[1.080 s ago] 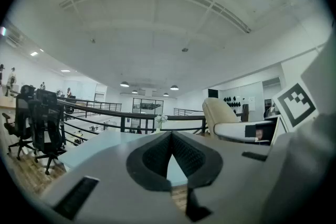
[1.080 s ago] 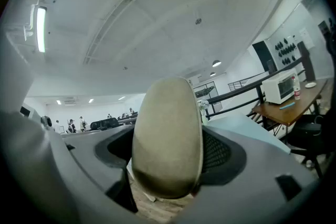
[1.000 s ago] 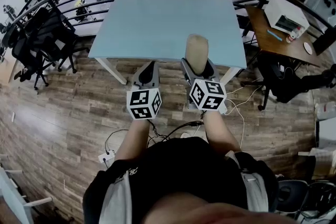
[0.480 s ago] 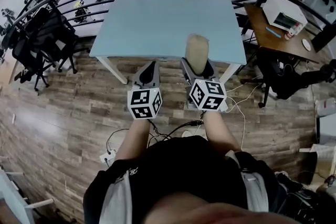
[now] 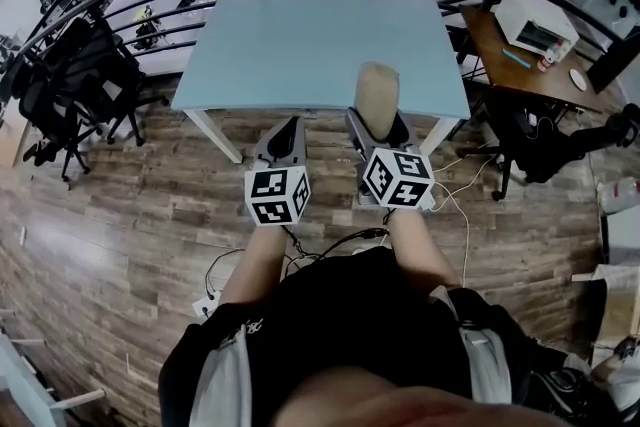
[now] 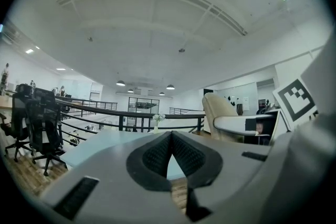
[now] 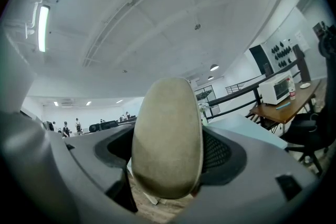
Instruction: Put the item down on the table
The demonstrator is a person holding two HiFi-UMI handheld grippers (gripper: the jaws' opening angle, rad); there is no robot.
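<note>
Barely moved, right gripper grips beige item over table edge.

The item looks matt and felt-like, the table smooth, the floor grained wood.

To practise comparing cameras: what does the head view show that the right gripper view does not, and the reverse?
Head view only: the left gripper and the person's dark shirt. Right gripper view only: the ceiling light strip. Both: the beige oval item clamped in the right gripper, the blue table and the white microwave.
</note>
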